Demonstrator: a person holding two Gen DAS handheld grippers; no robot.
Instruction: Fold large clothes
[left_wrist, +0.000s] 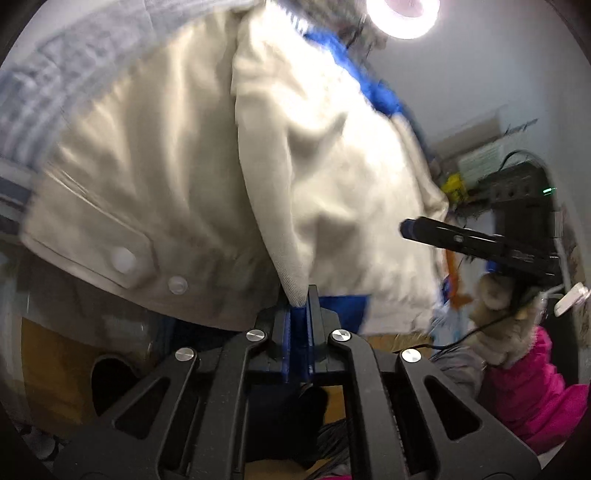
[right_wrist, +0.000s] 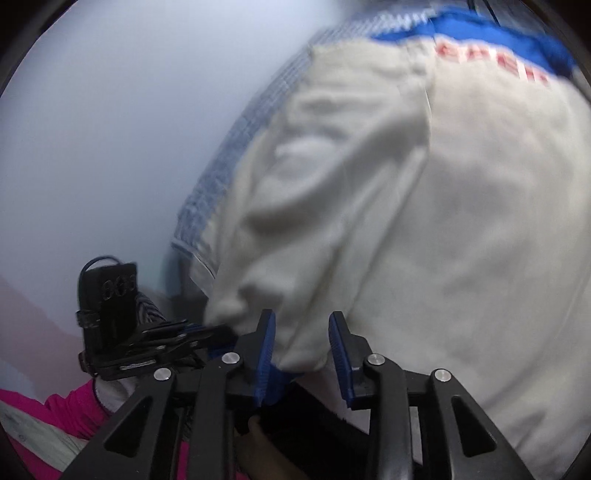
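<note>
A large cream jacket (left_wrist: 221, 166) with blue trim, white snap buttons and red lettering hangs lifted in the air, filling both views (right_wrist: 424, 221). My left gripper (left_wrist: 299, 295) is shut on a cream edge of the jacket. It also shows at the lower left of the right wrist view (right_wrist: 207, 332). My right gripper (right_wrist: 303, 332) is open, its blue pads apart with a fold of the jacket hanging between them. It shows at the right of the left wrist view (left_wrist: 406, 227), just off the jacket's edge.
A ceiling lamp (left_wrist: 404, 14) shines above. A pink sleeve (left_wrist: 528, 391) and a gloved hand (left_wrist: 502, 317) hold the right gripper. Shelves with boxes and black equipment (left_wrist: 517, 184) stand at the right. A brown cardboard box (left_wrist: 55, 369) sits below left.
</note>
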